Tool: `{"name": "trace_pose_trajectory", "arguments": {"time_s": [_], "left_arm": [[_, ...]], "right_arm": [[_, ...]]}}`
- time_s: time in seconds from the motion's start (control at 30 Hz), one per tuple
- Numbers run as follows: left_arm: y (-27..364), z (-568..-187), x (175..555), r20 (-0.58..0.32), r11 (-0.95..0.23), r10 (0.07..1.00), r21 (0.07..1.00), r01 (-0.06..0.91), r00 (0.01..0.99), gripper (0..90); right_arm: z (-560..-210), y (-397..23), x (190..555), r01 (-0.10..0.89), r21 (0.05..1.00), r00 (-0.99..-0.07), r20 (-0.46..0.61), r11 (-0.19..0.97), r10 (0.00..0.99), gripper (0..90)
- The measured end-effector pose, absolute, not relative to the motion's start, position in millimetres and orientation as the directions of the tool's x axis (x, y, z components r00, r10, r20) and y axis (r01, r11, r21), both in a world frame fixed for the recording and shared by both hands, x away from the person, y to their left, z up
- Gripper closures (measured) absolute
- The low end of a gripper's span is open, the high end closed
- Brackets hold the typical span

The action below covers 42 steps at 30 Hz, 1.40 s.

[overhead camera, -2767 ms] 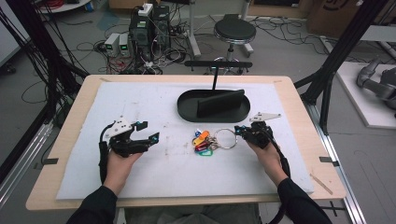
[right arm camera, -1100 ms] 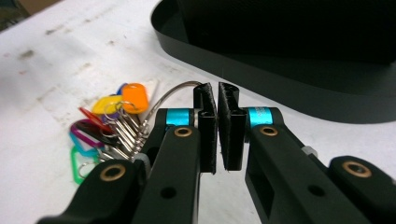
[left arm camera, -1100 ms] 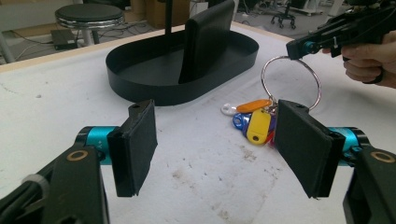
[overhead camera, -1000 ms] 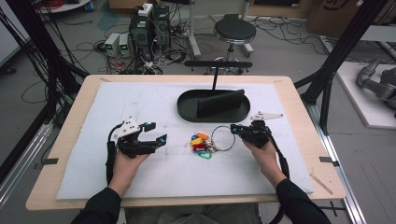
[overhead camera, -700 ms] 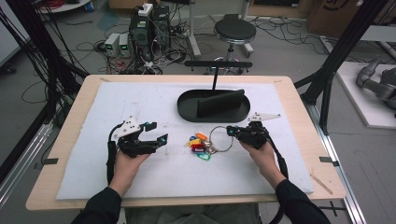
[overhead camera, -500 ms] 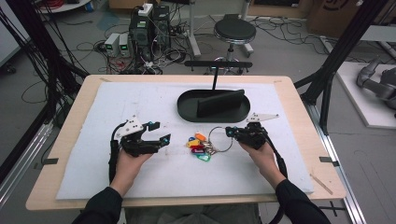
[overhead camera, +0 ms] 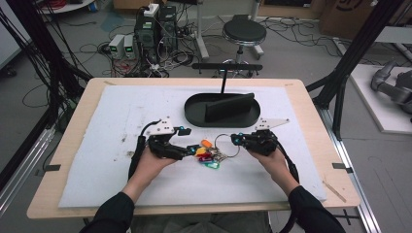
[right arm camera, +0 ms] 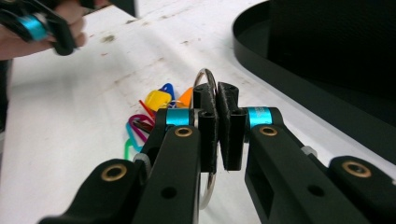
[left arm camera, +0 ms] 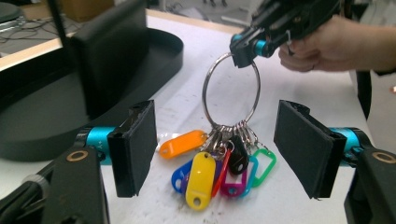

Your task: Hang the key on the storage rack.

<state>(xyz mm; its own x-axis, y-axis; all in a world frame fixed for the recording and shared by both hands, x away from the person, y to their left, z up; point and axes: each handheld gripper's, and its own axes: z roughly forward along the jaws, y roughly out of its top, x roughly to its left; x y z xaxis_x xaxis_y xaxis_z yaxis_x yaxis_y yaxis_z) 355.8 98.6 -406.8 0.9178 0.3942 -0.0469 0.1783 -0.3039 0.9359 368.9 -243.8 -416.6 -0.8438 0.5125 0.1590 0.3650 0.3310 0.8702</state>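
A metal key ring (left arm camera: 204,95) stands upright over the white mat, and its bunch of coloured tags (left arm camera: 201,172) rests on the mat. My right gripper (right arm camera: 218,100) is shut on the ring's top edge (right arm camera: 205,74), with the tags (right arm camera: 156,100) beyond it. My left gripper (left arm camera: 219,142) is open, its wide black pads (left arm camera: 140,144) standing on either side of the tags without touching them. In the high view the left gripper (overhead camera: 189,141) and the right gripper (overhead camera: 234,140) face each other across the tags (overhead camera: 206,154).
A black oval tray (overhead camera: 194,114) with an upright block and a T-shaped post stands just behind the grippers. The white mat (overhead camera: 121,111) covers most of the wooden table. A stool and cabling lie on the floor beyond the far edge.
My left gripper has moved right across the mat until its open jaws flank the tags. The right gripper has stayed in place, gripping the ring.
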Motion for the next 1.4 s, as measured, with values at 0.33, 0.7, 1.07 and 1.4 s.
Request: {"name": "trace_pose_trajectory", "arguments": {"time_s": [0.33, 0.7, 1.07, 1.4], "left_arm": [[67, -416, 374, -0.018, -0.342, 0.356, 0.928, 0.148, 0.934, 39.9], [62, -407, 369, -0.001, -0.277, 0.279, 0.957, 0.081, 0.960, 38.8], [64, -401, 365, 0.036, -0.286, 0.238, 0.958, 0.035, 0.971, 59.6], [64, -399, 364, 0.067, -0.304, 0.218, 0.953, 0.002, 0.974, 73.8]], "right_arm": [[-409, -239, 363, 0.299, 0.886, -0.887, 0.120, 0.356, 0.446, 88.3], [-389, -232, 358, 0.236, 0.906, -0.927, 0.102, 0.352, 0.360, 88.3], [-380, -227, 355, 0.209, 0.912, -0.948, 0.101, 0.352, 0.300, 88.3], [-380, -227, 355, 0.210, 0.912, -0.952, 0.108, 0.353, 0.287, 88.3]]}}
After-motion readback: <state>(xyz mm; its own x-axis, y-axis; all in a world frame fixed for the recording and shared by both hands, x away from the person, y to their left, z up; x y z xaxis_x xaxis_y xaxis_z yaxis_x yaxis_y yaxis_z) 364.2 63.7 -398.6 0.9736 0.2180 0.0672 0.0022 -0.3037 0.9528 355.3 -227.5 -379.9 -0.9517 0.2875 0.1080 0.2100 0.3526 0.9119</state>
